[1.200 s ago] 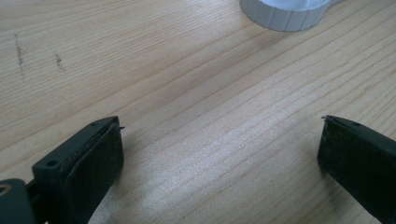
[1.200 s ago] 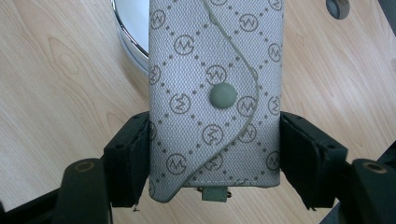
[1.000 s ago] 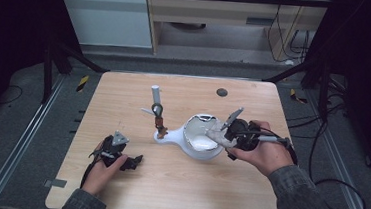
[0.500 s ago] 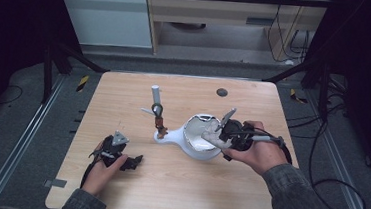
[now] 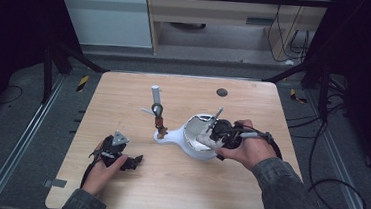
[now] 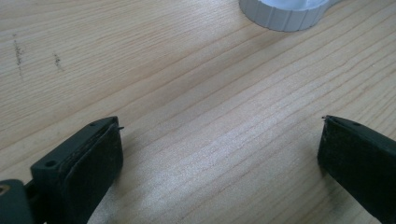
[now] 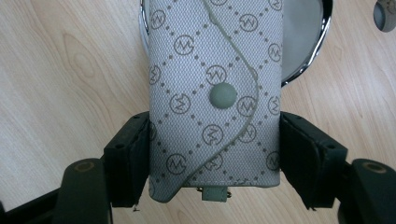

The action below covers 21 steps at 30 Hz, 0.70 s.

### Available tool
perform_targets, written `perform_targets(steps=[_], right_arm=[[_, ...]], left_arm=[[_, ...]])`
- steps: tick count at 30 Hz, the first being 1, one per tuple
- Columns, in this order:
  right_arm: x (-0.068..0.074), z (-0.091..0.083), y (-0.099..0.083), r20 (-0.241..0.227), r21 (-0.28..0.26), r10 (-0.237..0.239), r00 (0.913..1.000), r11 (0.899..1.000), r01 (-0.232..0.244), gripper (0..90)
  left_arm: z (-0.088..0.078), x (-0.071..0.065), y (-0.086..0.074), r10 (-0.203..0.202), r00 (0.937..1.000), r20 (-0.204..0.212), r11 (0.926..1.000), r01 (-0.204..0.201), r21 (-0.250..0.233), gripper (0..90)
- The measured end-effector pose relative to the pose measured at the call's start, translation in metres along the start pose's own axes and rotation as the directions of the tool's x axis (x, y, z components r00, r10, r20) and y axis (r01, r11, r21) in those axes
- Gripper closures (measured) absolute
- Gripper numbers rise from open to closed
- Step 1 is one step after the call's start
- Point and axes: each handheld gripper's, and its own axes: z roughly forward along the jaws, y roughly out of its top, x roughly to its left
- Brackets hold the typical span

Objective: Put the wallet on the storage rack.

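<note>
Grey patterned pouch point(image 7: 215, 98), held over white bowl point(image 5: 193, 142).
Right tool point(image 7: 215, 154) pinches the pouch; left tool point(image 6: 219, 154) spread, resting on bench point(image 5: 177, 184).

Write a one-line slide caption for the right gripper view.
Right gripper clamps a grey patterned pouch above a shiny bowl on the wooden table.
</note>
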Motion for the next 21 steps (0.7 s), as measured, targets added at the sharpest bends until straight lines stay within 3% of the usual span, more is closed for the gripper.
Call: perform_targets(steps=[21], right_arm=[[-0.006,0.014,0.016,-0.024,0.059,0.006,0.9997,0.998,-0.004,30.7]], left_arm=[[0.0,0.0,0.0,0.001,1.0,0.001,1.0,-0.001,0.0,0.0]])
